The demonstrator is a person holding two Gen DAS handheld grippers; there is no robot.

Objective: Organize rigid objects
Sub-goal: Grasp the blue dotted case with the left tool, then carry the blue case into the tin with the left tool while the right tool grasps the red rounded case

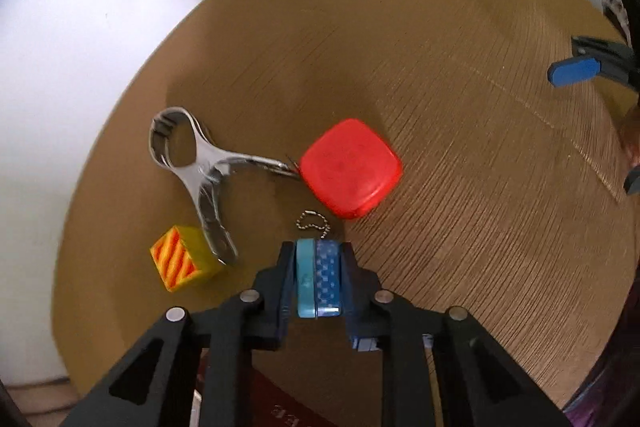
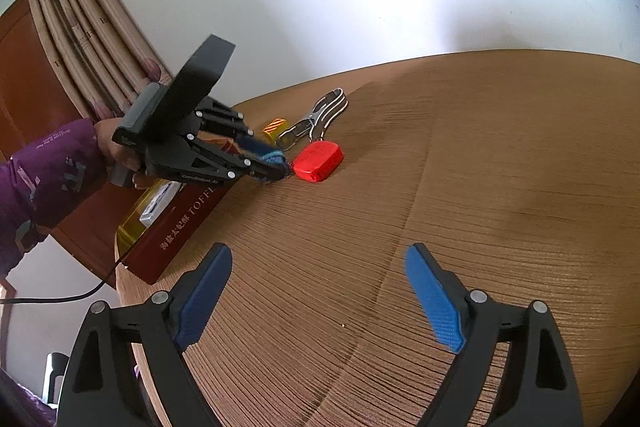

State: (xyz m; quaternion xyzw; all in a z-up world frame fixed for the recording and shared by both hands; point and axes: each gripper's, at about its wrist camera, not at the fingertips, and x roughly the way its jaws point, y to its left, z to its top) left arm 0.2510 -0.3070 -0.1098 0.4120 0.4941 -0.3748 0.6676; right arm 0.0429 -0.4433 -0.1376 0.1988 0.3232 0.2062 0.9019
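Blue-padded jaws of the left gripper [image 1: 318, 279] are pinched on a small blue tin [image 1: 319, 277], held edge-up so the pads press its two flat faces, likely the firmest hold on something that thin. Its ball chain [image 1: 313, 221] trails on the wooden table [image 1: 460, 155] just beyond the fingertips. Ahead and slightly right of those jaws lies the red rounded case [image 1: 350, 167]; ahead and to the left sprawls the metal clamp [image 1: 196, 167], one tip seeming to touch the red case, though blur makes that contact uncertain. Left of the jaws, against the clamp's near leg, sits the striped yellow cube [image 1: 182, 261]. These things are bunched near the table's edge, so the tin is probably either joining the group or bound for the dark red box [image 2: 180, 223] below the gripper, beside the person's purple sleeve [image 2: 44, 179]. Farther off, the right gripper [image 2: 320, 299] has its jaws spread wide with nothing between them, kept clear of the group, apparently waiting its turn.
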